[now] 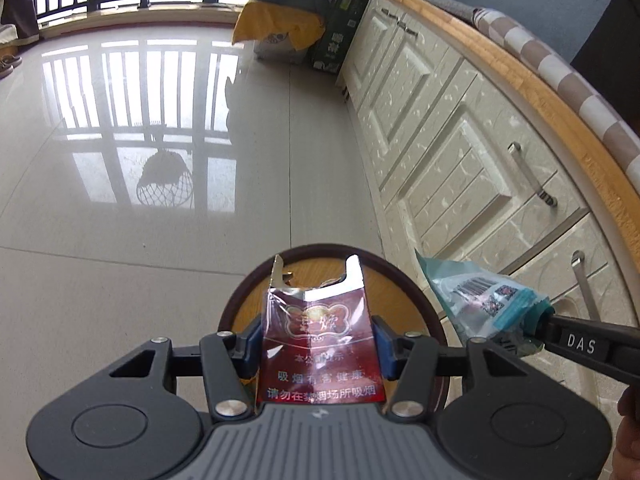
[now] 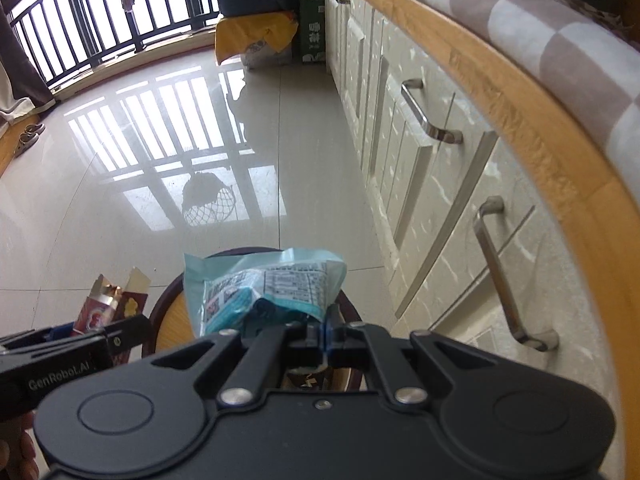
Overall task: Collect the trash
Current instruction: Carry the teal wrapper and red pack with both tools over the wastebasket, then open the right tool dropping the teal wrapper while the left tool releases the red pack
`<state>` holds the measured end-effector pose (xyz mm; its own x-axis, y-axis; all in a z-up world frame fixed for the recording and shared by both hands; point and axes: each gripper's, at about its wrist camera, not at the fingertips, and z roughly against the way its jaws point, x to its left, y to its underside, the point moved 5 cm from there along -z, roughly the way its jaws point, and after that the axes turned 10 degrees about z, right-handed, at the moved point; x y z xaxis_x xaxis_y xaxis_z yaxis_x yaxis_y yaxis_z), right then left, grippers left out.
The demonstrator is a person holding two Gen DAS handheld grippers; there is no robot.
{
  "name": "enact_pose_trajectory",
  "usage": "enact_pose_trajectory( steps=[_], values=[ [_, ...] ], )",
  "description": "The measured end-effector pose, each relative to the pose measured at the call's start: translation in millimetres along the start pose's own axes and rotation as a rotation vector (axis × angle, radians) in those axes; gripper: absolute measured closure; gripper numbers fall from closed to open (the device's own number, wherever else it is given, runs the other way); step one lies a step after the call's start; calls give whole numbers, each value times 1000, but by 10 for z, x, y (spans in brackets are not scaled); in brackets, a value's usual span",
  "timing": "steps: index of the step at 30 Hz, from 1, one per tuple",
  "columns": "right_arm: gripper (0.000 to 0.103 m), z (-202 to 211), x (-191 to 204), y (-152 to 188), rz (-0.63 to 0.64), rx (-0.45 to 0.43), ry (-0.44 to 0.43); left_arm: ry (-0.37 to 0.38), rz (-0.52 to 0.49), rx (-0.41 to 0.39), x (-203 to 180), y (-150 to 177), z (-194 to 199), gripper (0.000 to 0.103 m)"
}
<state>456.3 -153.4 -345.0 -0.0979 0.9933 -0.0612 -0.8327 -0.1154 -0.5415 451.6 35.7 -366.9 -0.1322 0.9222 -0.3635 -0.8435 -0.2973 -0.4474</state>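
The red cigarette pack (image 1: 320, 344), torn open at the top with foil showing, sits clamped between the blue pads of the left gripper (image 1: 318, 340), whose jaws grasp it by its two narrow sides. Just to its right, the teal plastic wrapper (image 2: 264, 288) is pinched at its crumpled lower edge in the right gripper (image 2: 325, 330), whose jaws are clenched tight on the thin film. Both pieces of trash hang above a round bin (image 1: 244, 304) with a dark rim and an orange-lined inside, standing on the glossy tiled floor (image 1: 120, 240) beside the cream cabinet (image 1: 460, 160).

The step in hand looks like the drop into the bin, and both grippers point steeply downward at it. To do it well, each item should be over the opening, inside the rim, before the jaws let go. The pack appears well centred. The wrapper seems nearer the right edge of the rim, so the right gripper may want to come inward a little. The wrapper is light and could cling to the pads or drift, so lowering it close to the opening before releasing is safer. The stiff pack should fall cleanly once the jaws part. Keeping the grippers apart avoids one knocking the other's load.
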Motion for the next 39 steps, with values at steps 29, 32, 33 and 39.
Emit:
enact_pose_trajectory(
  steps=[29, 32, 33, 39],
  values=[
    [100, -782, 98, -64, 43, 142, -50, -57, 2, 350, 149, 303, -812, 8],
    [98, -820, 140, -77, 57, 143, -65, -81, -9, 351, 214, 300, -796, 5],
    [96, -828, 153, -79, 63, 141, -70, -84, -12, 351, 226, 299, -786, 4],
    [69, -822, 202, -97, 108, 126, -54, -85, -64, 346, 189, 268, -753, 0]
  ],
)
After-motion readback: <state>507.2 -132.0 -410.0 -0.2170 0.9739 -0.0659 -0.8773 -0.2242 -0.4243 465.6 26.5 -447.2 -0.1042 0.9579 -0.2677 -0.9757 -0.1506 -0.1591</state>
